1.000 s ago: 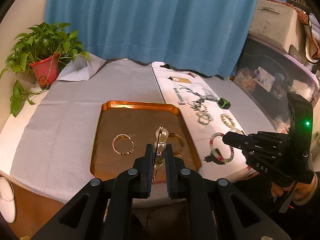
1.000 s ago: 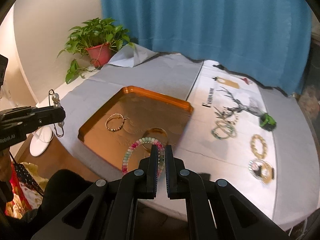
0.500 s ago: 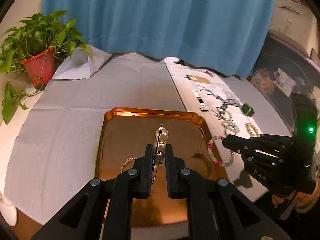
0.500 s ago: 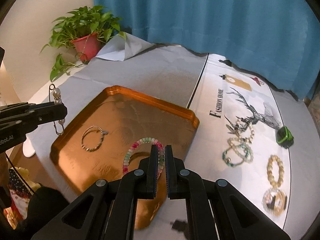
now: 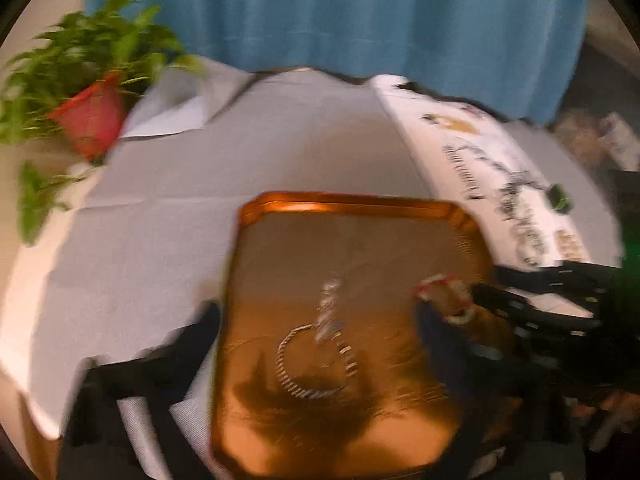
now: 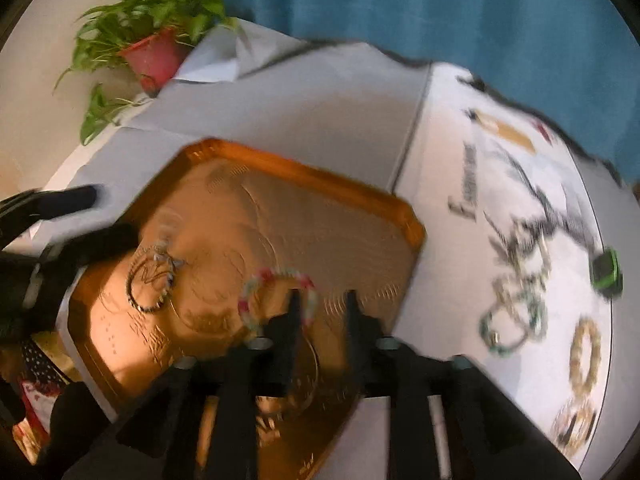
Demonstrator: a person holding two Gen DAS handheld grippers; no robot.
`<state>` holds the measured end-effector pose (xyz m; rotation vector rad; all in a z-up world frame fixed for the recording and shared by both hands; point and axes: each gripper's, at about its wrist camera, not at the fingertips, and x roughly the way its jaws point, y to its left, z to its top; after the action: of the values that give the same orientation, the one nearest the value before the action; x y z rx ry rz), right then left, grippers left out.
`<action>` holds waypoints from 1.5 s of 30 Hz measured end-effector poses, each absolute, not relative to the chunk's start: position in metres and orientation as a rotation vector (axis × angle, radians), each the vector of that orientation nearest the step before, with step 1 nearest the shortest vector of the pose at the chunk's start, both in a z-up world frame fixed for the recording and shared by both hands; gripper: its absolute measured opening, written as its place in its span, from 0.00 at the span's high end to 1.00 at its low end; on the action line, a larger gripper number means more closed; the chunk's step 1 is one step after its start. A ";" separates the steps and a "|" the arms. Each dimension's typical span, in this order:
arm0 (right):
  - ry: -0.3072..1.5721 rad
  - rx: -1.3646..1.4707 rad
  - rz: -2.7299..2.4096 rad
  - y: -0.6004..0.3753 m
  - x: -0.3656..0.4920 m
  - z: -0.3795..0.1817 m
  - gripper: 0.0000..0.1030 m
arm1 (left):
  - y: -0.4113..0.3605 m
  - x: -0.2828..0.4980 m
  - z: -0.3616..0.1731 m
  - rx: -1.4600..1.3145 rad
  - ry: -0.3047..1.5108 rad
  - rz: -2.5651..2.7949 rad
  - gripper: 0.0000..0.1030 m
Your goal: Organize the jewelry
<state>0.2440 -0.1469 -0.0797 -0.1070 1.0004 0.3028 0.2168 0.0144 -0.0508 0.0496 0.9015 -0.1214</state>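
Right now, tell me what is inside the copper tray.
In the tray lie a dark beaded bracelet with an earring over it, and a pastel bracelet. The open right gripper covers the floor nearest the camera.

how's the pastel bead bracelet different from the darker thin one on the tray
The pastel bracelet has chunky pink, white and green beads; the thin bracelet is a fine dark strand.
The pastel one lies right at the right gripper's spread fingers; the thin one sits toward the tray's left side, near the left gripper.
Both are rings lying inside the copper tray.
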 end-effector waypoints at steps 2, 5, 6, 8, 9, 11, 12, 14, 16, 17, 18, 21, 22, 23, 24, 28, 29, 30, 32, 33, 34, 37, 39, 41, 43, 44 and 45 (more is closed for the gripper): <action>0.989 -0.088 0.289 -0.155 0.230 -0.078 0.45 | 0.015 0.202 -0.053 0.075 0.891 -0.102 0.02; 0.971 -0.087 0.257 -0.166 0.196 -0.072 0.40 | 0.016 0.180 -0.057 0.092 0.938 -0.045 0.02; 0.969 -0.083 0.246 -0.170 0.182 -0.071 0.39 | 0.016 0.169 -0.056 0.088 0.940 -0.034 0.02; 0.969 -0.078 0.226 -0.173 0.155 -0.067 0.39 | 0.016 0.147 -0.053 0.071 0.944 -0.022 0.02; 0.967 -0.078 0.222 -0.174 0.139 -0.064 0.39 | 0.016 0.136 -0.051 0.061 0.944 -0.021 0.02; 0.954 -0.083 0.217 -0.176 0.112 -0.055 0.38 | 0.014 0.112 -0.044 0.037 0.940 -0.017 0.02; 0.943 -0.083 0.214 -0.178 0.100 -0.051 0.38 | 0.012 0.101 -0.041 0.021 0.943 -0.018 0.02; 0.912 -0.083 0.205 -0.181 0.072 -0.040 0.37 | 0.008 0.074 -0.036 -0.021 0.948 -0.052 0.02; 0.887 -0.084 0.197 -0.183 0.050 -0.029 0.35 | 0.000 0.048 -0.030 -0.008 0.943 -0.083 0.02; 0.874 -0.082 0.196 -0.185 0.039 -0.024 0.33 | -0.003 0.036 -0.027 0.008 0.935 -0.084 0.02; 0.859 -0.081 0.193 -0.187 0.028 -0.019 0.33 | -0.006 0.025 -0.023 0.022 0.924 -0.090 0.02; 0.826 -0.084 0.200 -0.192 0.003 -0.005 0.32 | -0.015 0.000 -0.013 0.057 0.906 -0.095 0.02; 0.806 -0.082 0.196 -0.194 -0.005 -0.001 0.31 | -0.017 -0.006 -0.008 0.059 0.895 -0.103 0.02; 0.781 -0.081 0.191 -0.196 -0.014 0.005 0.30 | -0.019 -0.012 -0.002 0.057 0.873 -0.104 0.02; 0.766 -0.084 0.187 -0.197 -0.019 0.009 0.29 | -0.021 -0.019 0.004 0.054 0.851 -0.098 0.02; 0.740 -0.089 0.189 -0.200 -0.043 0.018 0.28 | -0.025 -0.040 0.018 0.035 0.803 -0.106 0.02; 0.732 -0.085 0.189 -0.201 -0.049 0.020 0.28 | -0.027 -0.044 0.019 0.042 0.800 -0.112 0.02; 0.727 -0.080 0.190 -0.202 -0.052 0.021 0.28 | -0.030 -0.049 0.021 0.061 0.795 -0.114 0.02; 0.724 -0.072 0.195 -0.203 -0.059 0.022 0.28 | -0.033 -0.056 0.024 0.084 0.784 -0.110 0.02; 0.723 -0.070 0.196 -0.204 -0.063 0.023 0.28 | -0.033 -0.057 0.026 0.087 0.782 -0.109 0.02; 0.722 -0.068 0.198 -0.204 -0.067 0.023 0.28 | -0.034 -0.060 0.028 0.086 0.776 -0.107 0.02; 0.720 -0.066 0.203 -0.205 -0.075 0.023 0.28 | -0.034 -0.066 0.031 0.083 0.764 -0.106 0.02; 0.716 -0.064 0.204 -0.207 -0.079 0.024 0.28 | -0.035 -0.068 0.033 0.084 0.761 -0.103 0.02; 0.710 -0.059 0.201 -0.209 -0.081 0.026 0.28 | -0.035 -0.070 0.033 0.085 0.761 -0.104 0.02; 0.706 -0.054 0.197 -0.210 -0.082 0.026 0.28 | -0.036 -0.070 0.034 0.090 0.756 -0.099 0.02; 0.705 -0.052 0.195 -0.211 -0.081 0.027 0.27 | -0.036 -0.070 0.033 0.091 0.755 -0.098 0.02; 0.704 -0.048 0.194 -0.212 -0.081 0.027 0.27 | -0.037 -0.070 0.034 0.093 0.753 -0.096 0.02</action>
<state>-0.0813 -0.2122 0.0268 -0.0484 0.7038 0.1943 -0.0704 -0.0370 0.0342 0.0930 0.7532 -0.0956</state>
